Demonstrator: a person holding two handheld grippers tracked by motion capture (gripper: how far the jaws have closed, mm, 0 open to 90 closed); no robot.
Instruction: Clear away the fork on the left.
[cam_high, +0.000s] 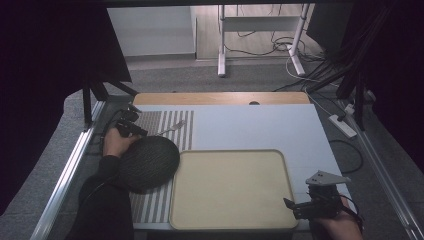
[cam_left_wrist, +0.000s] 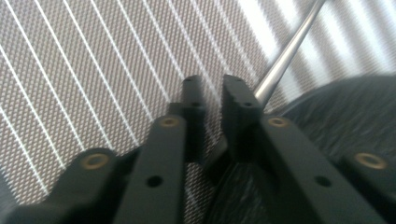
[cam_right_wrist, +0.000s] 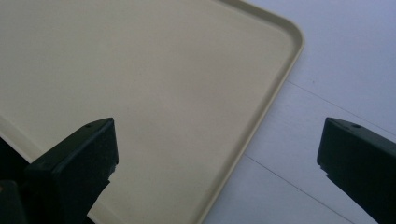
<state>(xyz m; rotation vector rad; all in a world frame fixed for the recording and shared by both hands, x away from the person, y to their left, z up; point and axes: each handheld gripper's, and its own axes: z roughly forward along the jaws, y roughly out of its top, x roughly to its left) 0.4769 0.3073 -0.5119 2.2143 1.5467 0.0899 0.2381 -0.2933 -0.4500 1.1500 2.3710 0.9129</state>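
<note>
A metal utensil (cam_high: 172, 128) lies on the striped placemat (cam_high: 150, 122) at the table's left rear. My left gripper (cam_high: 137, 130) sits low over the mat at the utensil's handle end, held by a hand. In the left gripper view its jaws (cam_left_wrist: 212, 93) stand a narrow gap apart with only mat showing between them. The utensil's handle (cam_left_wrist: 285, 58) runs up and away from behind the right jaw. My right gripper (cam_high: 294, 207) hovers by the beige tray's (cam_high: 230, 187) near right corner. Its jaws (cam_right_wrist: 215, 158) are wide apart, with nothing between them, over the tray's (cam_right_wrist: 140, 70) rim.
The person's head in a dark knitted cap (cam_high: 148, 162) leans over the placemat just left of the tray, and the dark fabric (cam_left_wrist: 336, 116) shows beside my left jaws. Pale blue tabletop (cam_high: 250, 125) lies behind and right of the tray. A wooden strip (cam_high: 220, 98) edges the far side.
</note>
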